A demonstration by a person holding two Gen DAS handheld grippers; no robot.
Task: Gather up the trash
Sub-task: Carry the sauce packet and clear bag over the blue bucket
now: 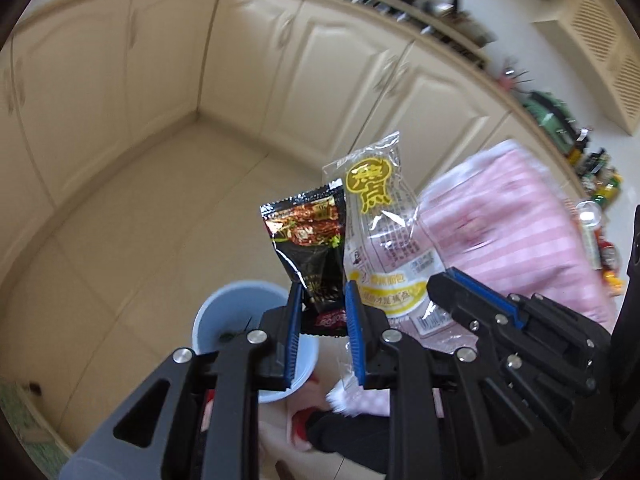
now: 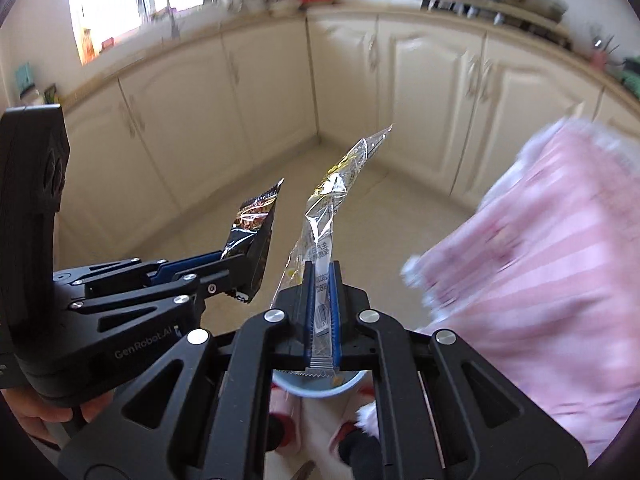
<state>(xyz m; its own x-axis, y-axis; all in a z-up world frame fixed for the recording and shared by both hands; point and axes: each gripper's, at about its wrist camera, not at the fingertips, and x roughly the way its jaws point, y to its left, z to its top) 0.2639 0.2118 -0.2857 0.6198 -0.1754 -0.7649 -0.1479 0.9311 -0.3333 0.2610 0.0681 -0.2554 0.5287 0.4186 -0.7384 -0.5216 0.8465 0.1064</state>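
Note:
My left gripper (image 1: 320, 312) is shut on a black snack wrapper (image 1: 310, 240) and holds it upright above a light blue trash bin (image 1: 224, 316) on the floor. It also shows in the right wrist view (image 2: 236, 264), wrapper (image 2: 252, 220) sticking up. My right gripper (image 2: 322, 312) is shut on a clear and yellow bread wrapper (image 2: 328, 200), held upright over the bin's rim (image 2: 320, 390). That wrapper shows in the left wrist view (image 1: 380, 220) beside the black one, held by the right gripper (image 1: 448, 284).
Cream kitchen cabinets (image 1: 304, 64) wrap around a beige tiled floor (image 1: 140, 220). The person's pink striped clothing (image 2: 540, 260) fills the right side. Bottles and utensils (image 1: 600, 184) stand on the countertop. Slippered feet (image 1: 304, 424) stand by the bin.

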